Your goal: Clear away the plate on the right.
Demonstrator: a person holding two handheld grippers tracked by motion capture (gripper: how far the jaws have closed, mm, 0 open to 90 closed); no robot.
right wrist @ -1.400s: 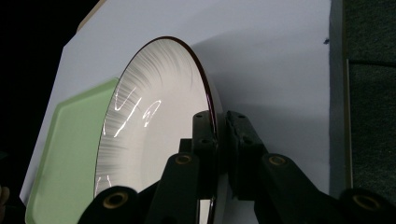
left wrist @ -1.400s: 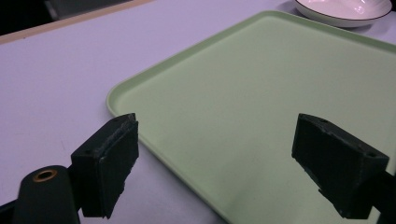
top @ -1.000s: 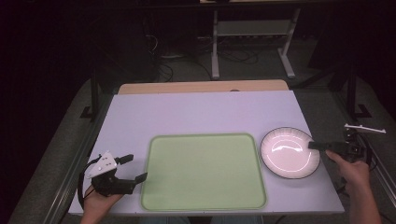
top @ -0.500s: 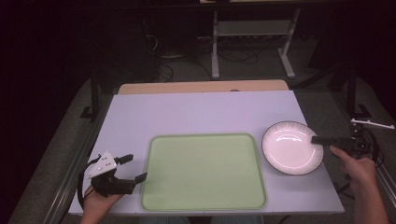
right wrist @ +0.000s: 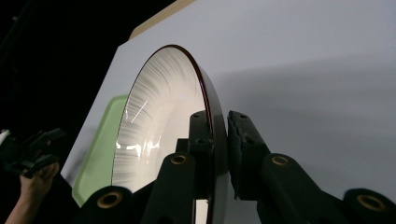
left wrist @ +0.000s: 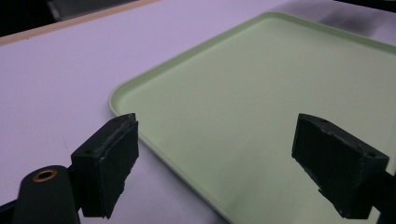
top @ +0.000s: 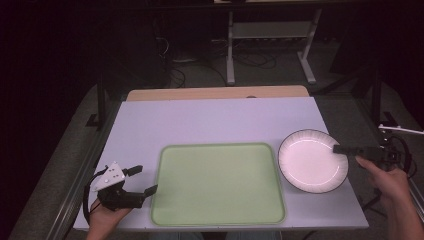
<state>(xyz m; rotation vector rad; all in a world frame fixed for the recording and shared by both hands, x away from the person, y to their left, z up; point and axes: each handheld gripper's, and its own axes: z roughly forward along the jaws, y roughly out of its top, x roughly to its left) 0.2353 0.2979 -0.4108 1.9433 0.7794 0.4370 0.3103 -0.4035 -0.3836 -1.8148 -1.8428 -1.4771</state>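
- The tabletop (top: 210, 120) is a flat, matte, pale lavender-white sheet; a strip of light wood runs along its far edge.
- The tray (top: 218, 183) is a pale green rectangle with rounded corners and a low raised lip, smooth and plastic-looking. It lies flat near the middle of the tabletop's near edge.
- The plate (top: 310, 162) is round and glossy white inside, with fine radial ribbing toward a thin dark rim. It sits near the tabletop's right edge, just right of the tray. In the right gripper view (right wrist: 159, 116) it stands clear of the tabletop behind it.
- The right gripper (top: 346, 149) is at the tabletop's right edge. Its black jaws are nearly closed and pinch the plate's right rim, one jaw on the white inner face and one on the outer side.
- The left gripper (top: 142, 181) is near the tabletop's near-left corner, beside the tray's left edge. Its jaws stand wide apart and hold nothing. In the left gripper view, its blocky black pads (left wrist: 112, 161), rough at the edges, frame the tray's corner (left wrist: 261, 102) without touching it.
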